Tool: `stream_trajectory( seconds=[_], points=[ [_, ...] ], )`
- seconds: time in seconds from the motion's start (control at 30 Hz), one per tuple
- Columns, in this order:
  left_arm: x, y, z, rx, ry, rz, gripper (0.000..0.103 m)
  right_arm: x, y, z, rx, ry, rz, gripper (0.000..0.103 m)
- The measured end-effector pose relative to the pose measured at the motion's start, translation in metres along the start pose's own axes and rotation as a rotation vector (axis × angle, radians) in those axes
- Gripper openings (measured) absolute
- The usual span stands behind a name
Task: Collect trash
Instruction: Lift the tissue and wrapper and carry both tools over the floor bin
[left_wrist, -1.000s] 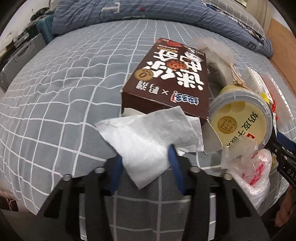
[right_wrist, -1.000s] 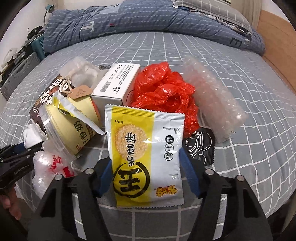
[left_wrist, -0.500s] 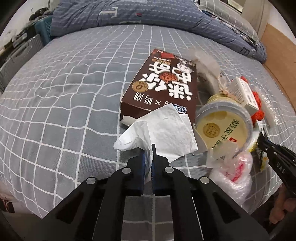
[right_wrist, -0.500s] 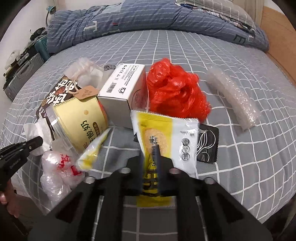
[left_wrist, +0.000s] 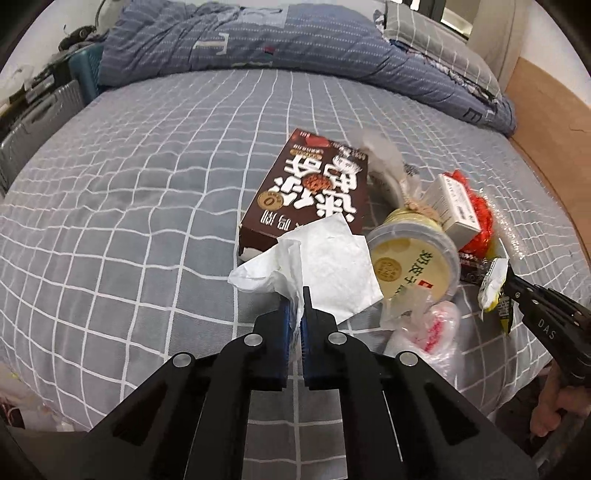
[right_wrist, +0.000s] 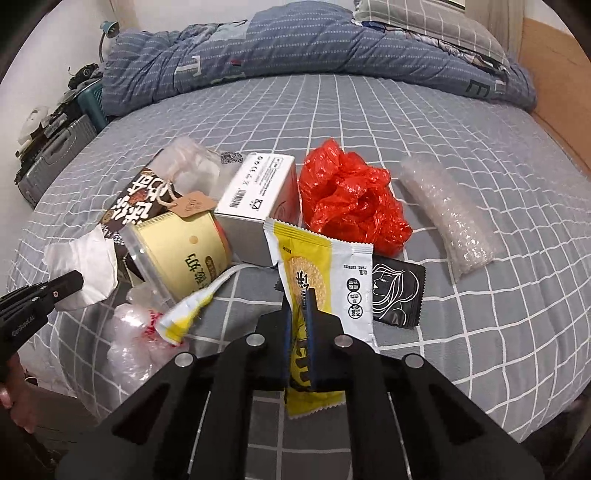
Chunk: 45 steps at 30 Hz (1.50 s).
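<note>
Left gripper (left_wrist: 300, 295) clamped on white tissue (left_wrist: 325, 258), right gripper (right_wrist: 300, 295) clamped on yellow snack wrapper (right_wrist: 317, 266), both just ahead. Risk: thin tissue tearing, slick wrapper slipping on lift.

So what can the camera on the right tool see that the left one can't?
Only the right wrist view shows the bubble wrap roll and the whole yellow snack packet, pinched by the right tool.

Only the left wrist view shows the full top of the brown box and the left tool pinching the white tissue up close.

Both show the yellow tub, the white box, the red bag and the checked bedsheet.
</note>
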<state>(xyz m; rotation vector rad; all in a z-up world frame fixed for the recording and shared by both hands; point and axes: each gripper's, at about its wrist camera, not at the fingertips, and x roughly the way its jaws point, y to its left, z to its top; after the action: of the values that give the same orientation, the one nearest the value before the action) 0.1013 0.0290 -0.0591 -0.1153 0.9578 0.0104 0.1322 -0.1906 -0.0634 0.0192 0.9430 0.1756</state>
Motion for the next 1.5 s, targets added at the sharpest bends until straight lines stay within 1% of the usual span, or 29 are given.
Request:
stream_trajectory(
  seconds=[0.3,0.4,0.57,0.83,0.9,1.2,1.5],
  points=[
    [-0.02,-0.002,-0.005,-0.003,-0.027,-0.021,0.004,-0.02,0.005,-0.001,-0.005,-0.026,0.004,0.006],
    [-0.029,-0.006,-0.011,0.014,-0.05,0.002,0.004,-0.026,0.007,-0.005,-0.01,-0.034,0.001,0.006],
    [-0.041,-0.009,-0.021,0.016,-0.06,-0.022,0.004,-0.037,0.011,-0.01,-0.017,-0.047,0.002,0.006],
    [-0.058,-0.014,-0.033,0.011,-0.072,-0.032,0.004,-0.056,0.015,-0.02,-0.028,-0.074,0.009,0.005],
    [-0.063,-0.017,-0.037,0.017,-0.079,-0.028,0.004,-0.06,0.018,-0.024,-0.043,-0.079,-0.003,0.005],
    [-0.08,-0.025,-0.057,0.027,-0.093,-0.015,0.005,-0.079,0.02,-0.04,-0.034,-0.09,0.005,0.005],
    [-0.096,-0.032,-0.082,0.021,-0.094,-0.028,0.005,-0.095,0.026,-0.057,-0.028,-0.094,0.02,0.005]
  ],
)
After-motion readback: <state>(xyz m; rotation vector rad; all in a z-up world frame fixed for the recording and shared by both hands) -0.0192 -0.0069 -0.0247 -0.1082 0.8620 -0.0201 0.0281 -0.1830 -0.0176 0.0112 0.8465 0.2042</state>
